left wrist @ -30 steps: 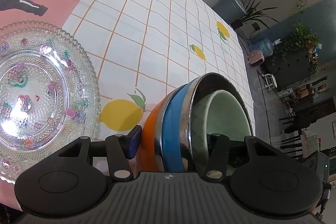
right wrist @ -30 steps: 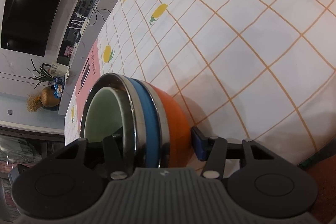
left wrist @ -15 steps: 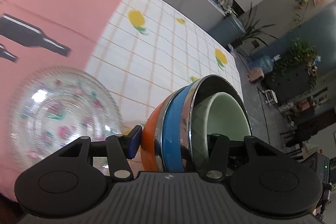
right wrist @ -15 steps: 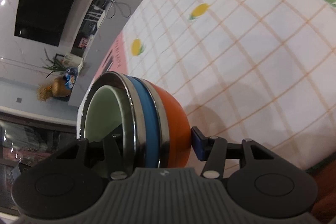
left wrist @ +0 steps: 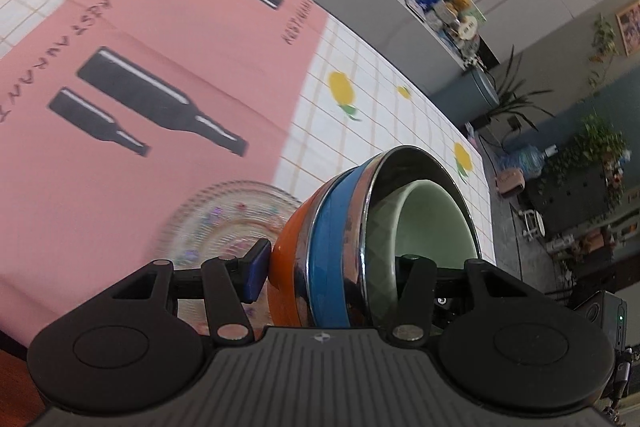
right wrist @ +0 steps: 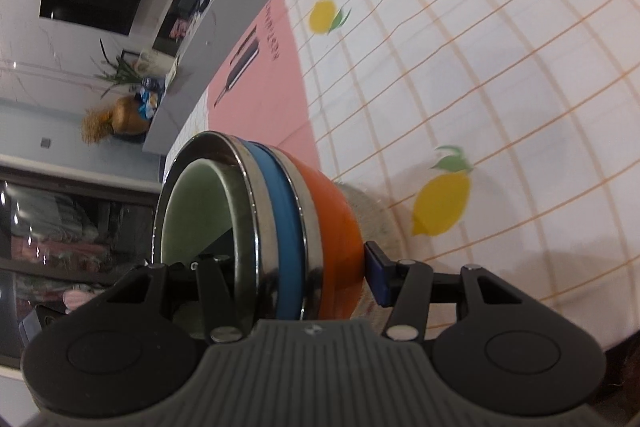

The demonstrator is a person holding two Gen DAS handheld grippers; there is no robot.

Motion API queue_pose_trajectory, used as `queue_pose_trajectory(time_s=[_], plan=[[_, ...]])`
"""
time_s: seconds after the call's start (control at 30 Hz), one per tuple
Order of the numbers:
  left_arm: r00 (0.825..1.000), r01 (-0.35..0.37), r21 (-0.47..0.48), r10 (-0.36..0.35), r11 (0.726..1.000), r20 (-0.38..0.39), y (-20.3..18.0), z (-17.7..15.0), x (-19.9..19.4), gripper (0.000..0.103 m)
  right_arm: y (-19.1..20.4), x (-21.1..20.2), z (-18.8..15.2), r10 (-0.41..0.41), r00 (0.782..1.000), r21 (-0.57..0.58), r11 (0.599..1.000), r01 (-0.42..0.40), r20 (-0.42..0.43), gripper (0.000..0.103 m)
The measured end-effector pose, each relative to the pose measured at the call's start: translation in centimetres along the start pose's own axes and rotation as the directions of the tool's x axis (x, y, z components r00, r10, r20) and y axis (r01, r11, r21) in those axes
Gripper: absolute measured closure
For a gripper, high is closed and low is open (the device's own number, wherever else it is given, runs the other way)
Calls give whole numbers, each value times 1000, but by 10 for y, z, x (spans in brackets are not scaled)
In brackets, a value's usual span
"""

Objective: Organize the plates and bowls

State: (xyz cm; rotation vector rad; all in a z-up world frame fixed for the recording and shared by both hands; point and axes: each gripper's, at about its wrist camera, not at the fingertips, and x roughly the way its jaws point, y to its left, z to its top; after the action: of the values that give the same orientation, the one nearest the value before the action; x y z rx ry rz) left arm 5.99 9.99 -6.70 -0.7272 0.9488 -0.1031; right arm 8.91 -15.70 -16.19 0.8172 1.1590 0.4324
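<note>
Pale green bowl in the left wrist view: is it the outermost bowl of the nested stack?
No, the pale green bowl sits innermost, inside the blue bowl.

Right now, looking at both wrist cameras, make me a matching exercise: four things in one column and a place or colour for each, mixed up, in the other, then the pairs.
Things:
1. orange bowl
2. blue bowl
3. green bowl
4. glass plate

Descriptions:
A. innermost of the nested stack
B. clear, patterned, lying on the tablecloth
C. outermost, touching a blue-padded finger
D. middle layer, steel rim

Pairs: 1-C, 2-D, 3-A, 4-B
</note>
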Motion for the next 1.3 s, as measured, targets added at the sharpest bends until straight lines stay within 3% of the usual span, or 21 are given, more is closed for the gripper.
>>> queue_pose_trajectory(time_s=[0.63,1.03,1.17,1.23,1.3], plan=[[999,-1,-68,-2,998,-43,43,-1,9,44,9,44,-8,-55,995,-34,998,53,-82,51],[998,4,-45,-7,999,-64,40,0,12,43,2,43,-8,-46,996,-48,998,43,-80,50],[998,-14,-28,13,999,-68,38,2,13,43,12,38,-7,-78,996,-122,990,72,-39,49],[998,-45,7,45,999,-52,33,3,10,36,18,34,-6,-83,997,-152,985,80,-11,39],[998,-64,32,65,997,-21,28,4,5,30,21,30,-4,-75,997,-167,983,75,4,37]])
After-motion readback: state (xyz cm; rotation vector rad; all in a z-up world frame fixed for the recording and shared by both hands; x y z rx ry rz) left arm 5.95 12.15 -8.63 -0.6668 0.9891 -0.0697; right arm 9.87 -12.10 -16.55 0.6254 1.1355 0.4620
